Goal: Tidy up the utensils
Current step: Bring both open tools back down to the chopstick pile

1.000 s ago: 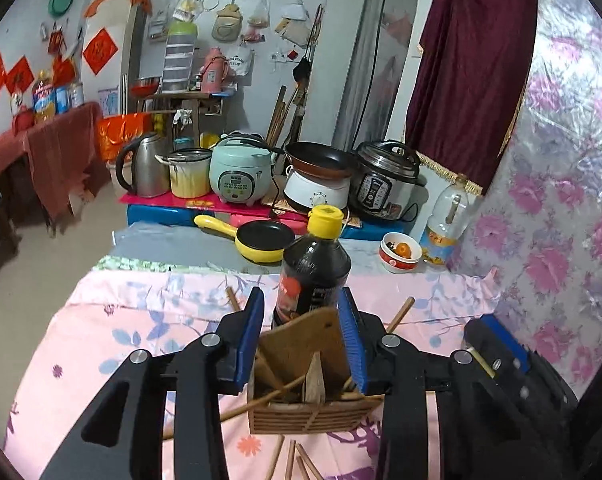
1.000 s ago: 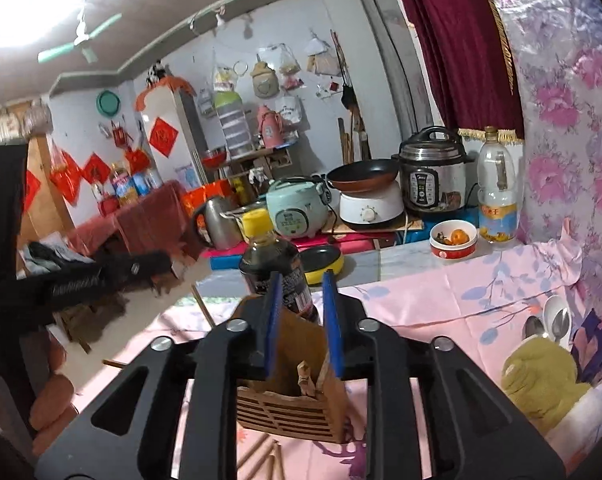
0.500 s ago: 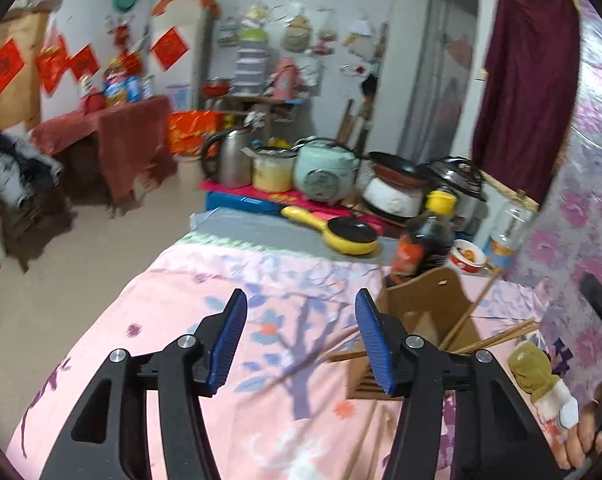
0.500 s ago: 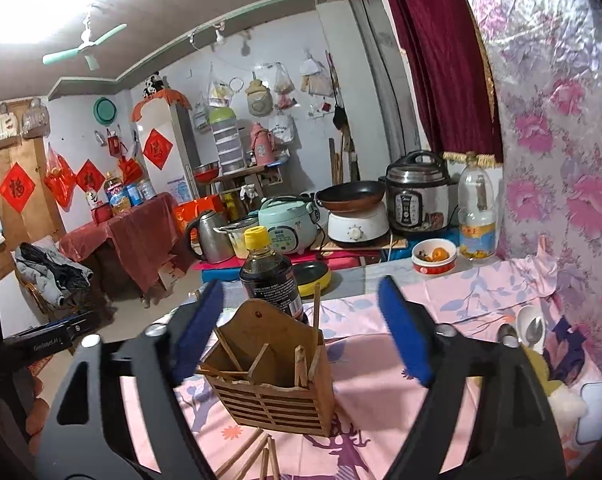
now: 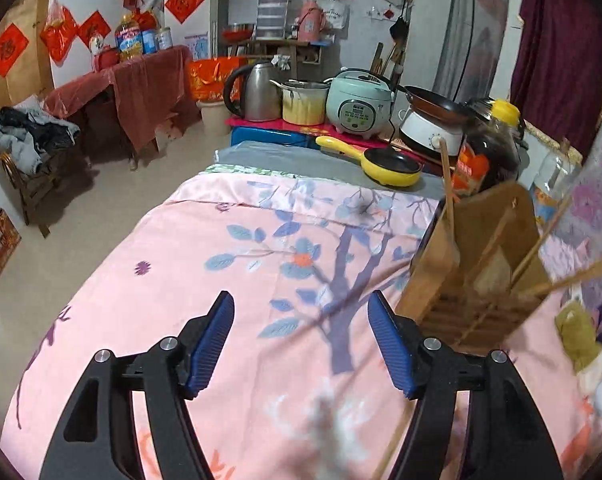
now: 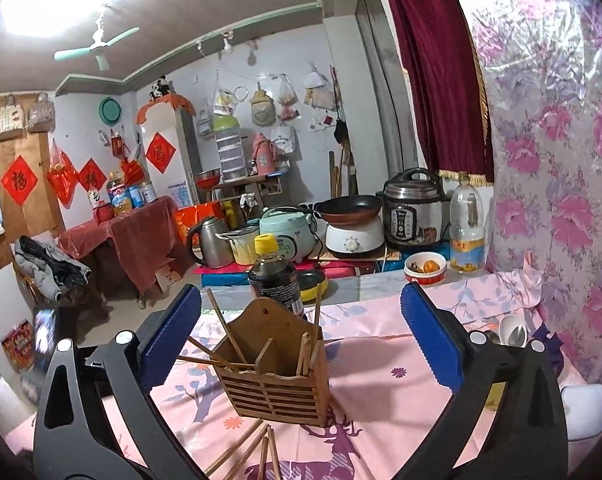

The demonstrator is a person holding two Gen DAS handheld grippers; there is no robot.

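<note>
A wooden utensil holder [image 6: 275, 376] stands on the pink floral tablecloth [image 6: 381, 364] with several chopsticks [image 6: 225, 332] leaning in it. More chopsticks [image 6: 253, 450] lie loose on the cloth in front of it. My right gripper [image 6: 301, 336] is wide open and empty, its jaws on either side of the holder but apart from it. In the left wrist view the holder [image 5: 477, 272] is at the right. My left gripper [image 5: 301, 344] is open and empty over bare cloth to the holder's left.
A dark sauce bottle with a yellow cap [image 6: 273, 272] stands just behind the holder. White spoons [image 6: 513, 332] and an olive cloth [image 5: 581, 332] lie at the right. A yellow pan [image 5: 385, 164], cookers and a kettle sit beyond the table's far edge.
My right gripper has opened wide and let go of what it held over the holder. My left gripper has swung left, away from the holder, and stayed open.
</note>
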